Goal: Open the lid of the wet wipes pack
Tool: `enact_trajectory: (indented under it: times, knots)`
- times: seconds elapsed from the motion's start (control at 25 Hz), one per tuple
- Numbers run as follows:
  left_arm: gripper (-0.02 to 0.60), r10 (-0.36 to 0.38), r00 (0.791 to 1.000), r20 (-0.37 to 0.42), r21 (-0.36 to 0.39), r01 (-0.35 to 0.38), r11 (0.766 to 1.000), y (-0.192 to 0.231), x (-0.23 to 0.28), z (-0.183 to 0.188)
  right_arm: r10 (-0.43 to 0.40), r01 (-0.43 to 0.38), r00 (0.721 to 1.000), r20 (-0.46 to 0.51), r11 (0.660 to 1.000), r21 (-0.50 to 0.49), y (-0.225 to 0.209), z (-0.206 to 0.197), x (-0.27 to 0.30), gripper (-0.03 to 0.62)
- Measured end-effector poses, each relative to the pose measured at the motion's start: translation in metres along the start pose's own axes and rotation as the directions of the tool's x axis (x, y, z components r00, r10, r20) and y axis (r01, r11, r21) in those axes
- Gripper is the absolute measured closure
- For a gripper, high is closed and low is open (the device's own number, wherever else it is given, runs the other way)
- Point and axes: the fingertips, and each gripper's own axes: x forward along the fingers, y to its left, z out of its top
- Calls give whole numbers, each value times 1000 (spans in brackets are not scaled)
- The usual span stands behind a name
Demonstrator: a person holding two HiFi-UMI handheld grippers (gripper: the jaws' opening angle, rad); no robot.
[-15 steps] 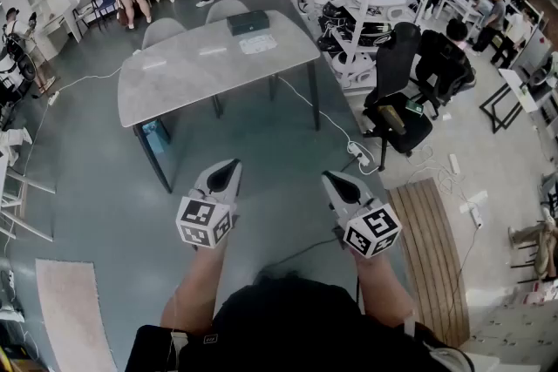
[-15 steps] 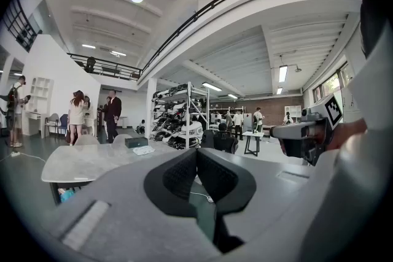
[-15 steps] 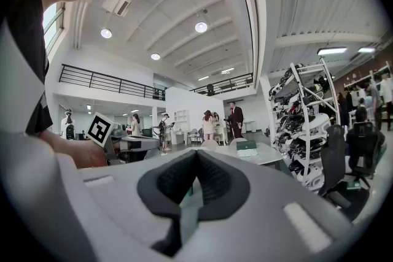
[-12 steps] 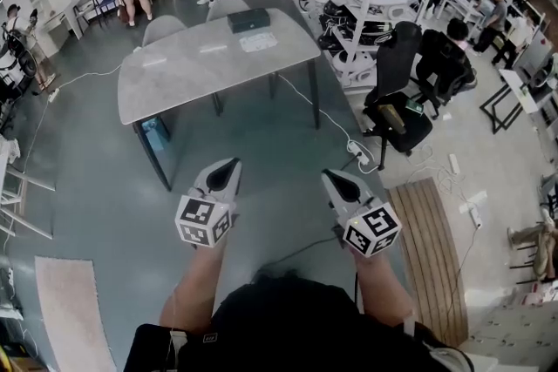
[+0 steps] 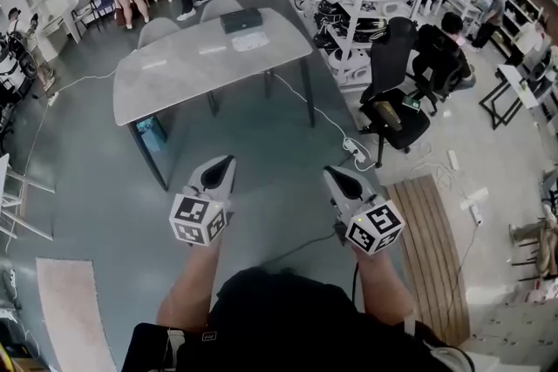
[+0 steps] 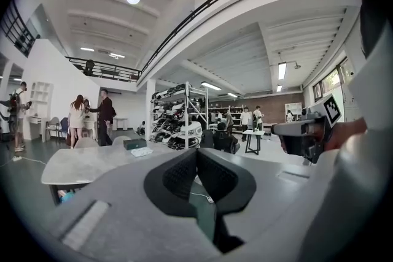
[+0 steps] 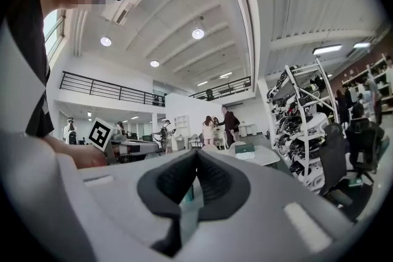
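Both grippers are closed on nothing – the left gripper (image 5: pixel 222 170) and the right gripper (image 5: pixel 336 180) each have their dark ribbed pads (image 6: pixel 178 176) pressed together at the tips, hanging in the air above the grey floor (image 5: pixel 105 213), well apart from the table (image 5: pixel 174 74). The wet wipes pack (image 5: pixel 250 41) is a flat pale thing on the far end of that smooth light-grey tabletop, just beside a dark box (image 5: pixel 241 20) – way too small to make out its lid
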Motion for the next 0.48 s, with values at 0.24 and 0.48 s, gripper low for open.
enact_trajectory:
  times: [0.24, 0.48]
  knots:
    - [571, 3, 1000, -11, -6, -3, 1000, -15, 4, -7, -3, 3, 1000, -1, 1000, 26, -14, -4, -11, 591]
    - [571, 10, 1000, 0, -4, -10, 1000, -5, 12, -4, 24, -23, 1000, -16, 1000, 19, -9, -7, 3, 591]
